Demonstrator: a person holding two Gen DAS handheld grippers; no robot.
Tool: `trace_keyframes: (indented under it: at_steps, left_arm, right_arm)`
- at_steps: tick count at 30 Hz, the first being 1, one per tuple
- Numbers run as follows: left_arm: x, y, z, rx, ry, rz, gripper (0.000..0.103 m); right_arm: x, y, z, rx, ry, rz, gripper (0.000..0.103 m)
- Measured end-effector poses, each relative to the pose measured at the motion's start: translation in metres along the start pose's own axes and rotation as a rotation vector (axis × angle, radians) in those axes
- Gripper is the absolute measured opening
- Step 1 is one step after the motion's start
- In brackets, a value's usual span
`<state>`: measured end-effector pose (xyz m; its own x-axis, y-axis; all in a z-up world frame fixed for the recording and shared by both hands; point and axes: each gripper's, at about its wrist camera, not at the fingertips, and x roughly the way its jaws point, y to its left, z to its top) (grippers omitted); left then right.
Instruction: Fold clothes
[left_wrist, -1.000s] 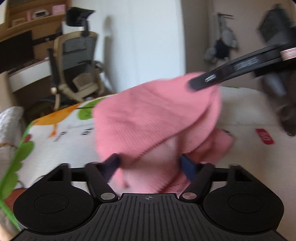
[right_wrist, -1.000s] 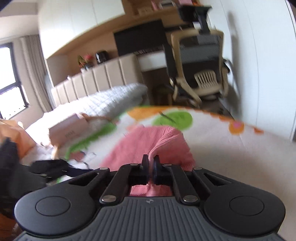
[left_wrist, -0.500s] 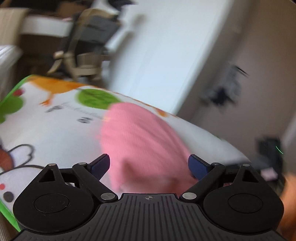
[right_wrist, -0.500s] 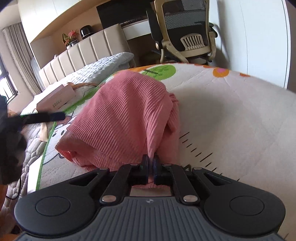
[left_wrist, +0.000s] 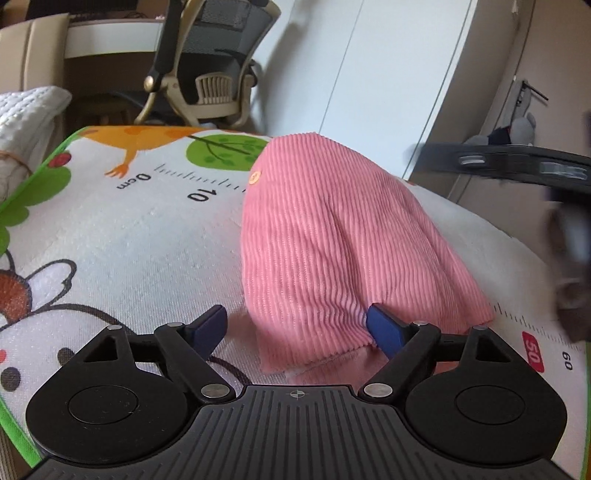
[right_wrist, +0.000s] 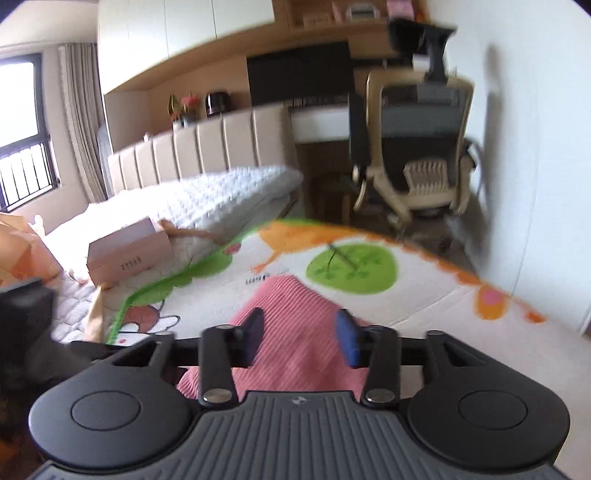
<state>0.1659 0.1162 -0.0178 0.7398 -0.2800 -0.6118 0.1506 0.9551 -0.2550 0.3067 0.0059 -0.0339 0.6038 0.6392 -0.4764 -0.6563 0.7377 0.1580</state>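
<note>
A pink ribbed garment (left_wrist: 332, 251) lies folded in a mound on the cartoon play mat (left_wrist: 129, 236), an orange button on its far left edge. My left gripper (left_wrist: 299, 326) is open, low over the mat, its blue pads on either side of the garment's near hem without pinching it. The right gripper shows blurred at the right edge (left_wrist: 517, 166) of the left wrist view. In the right wrist view my right gripper (right_wrist: 301, 338) is open above the pink garment (right_wrist: 295, 332), holding nothing.
The mat (right_wrist: 424, 306) carries a printed ruler, a green tree and an orange bird. A mesh office chair (left_wrist: 207, 74) and desk stand beyond its far edge. A white quilted bed (right_wrist: 207, 195) with a pink box (right_wrist: 129, 254) lies to the left.
My right gripper opened, let go of the pink garment and lifted away. The garment settled flat onto the mat. My left gripper dropped closer to the near hem, still open.
</note>
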Motion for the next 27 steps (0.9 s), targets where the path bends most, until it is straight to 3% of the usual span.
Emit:
trace_keyframes:
  at_steps: [3,5,8,11,12,17,19,20,21,27]
  left_arm:
    - [-0.002,0.0,-0.002,0.003,0.001,-0.005,0.088]
    - [-0.003,-0.001,-0.004,0.013,0.002,-0.006,0.089]
    - [-0.002,-0.005,-0.006,0.044,-0.001,0.0,0.092]
    - [-0.001,-0.008,-0.006,0.052,-0.006,0.008,0.092]
    - [-0.001,-0.008,-0.007,0.051,-0.006,0.008,0.092]
    - [-0.003,-0.012,-0.007,0.042,0.004,-0.011,0.091]
    - [-0.001,-0.015,-0.006,0.051,0.006,-0.017,0.089]
    - [0.0,-0.018,-0.005,0.055,0.008,-0.024,0.089]
    - [0.002,-0.02,-0.003,0.055,0.009,-0.03,0.088]
    - [0.023,-0.036,0.019,0.095,-0.014,-0.014,0.084]
  right_arm:
    - [0.048,-0.001,-0.011,-0.024,0.111,-0.057,0.05]
    - [0.057,-0.004,-0.02,-0.046,0.133,-0.084,0.051]
    - [0.031,-0.008,-0.023,-0.023,0.116,-0.083,0.056]
    - [-0.003,-0.012,-0.034,-0.006,0.124,-0.068,0.076]
    - [-0.013,-0.014,-0.039,-0.003,0.133,-0.067,0.078]
    - [-0.032,-0.024,-0.079,0.03,0.209,-0.063,0.075]
    - [-0.032,-0.022,-0.088,0.014,0.208,-0.055,0.065]
    - [-0.031,-0.02,-0.087,0.009,0.203,-0.045,0.054]
    - [-0.028,-0.019,-0.084,0.015,0.198,-0.033,0.052]
    - [-0.009,-0.024,-0.07,-0.045,0.14,-0.139,0.052]
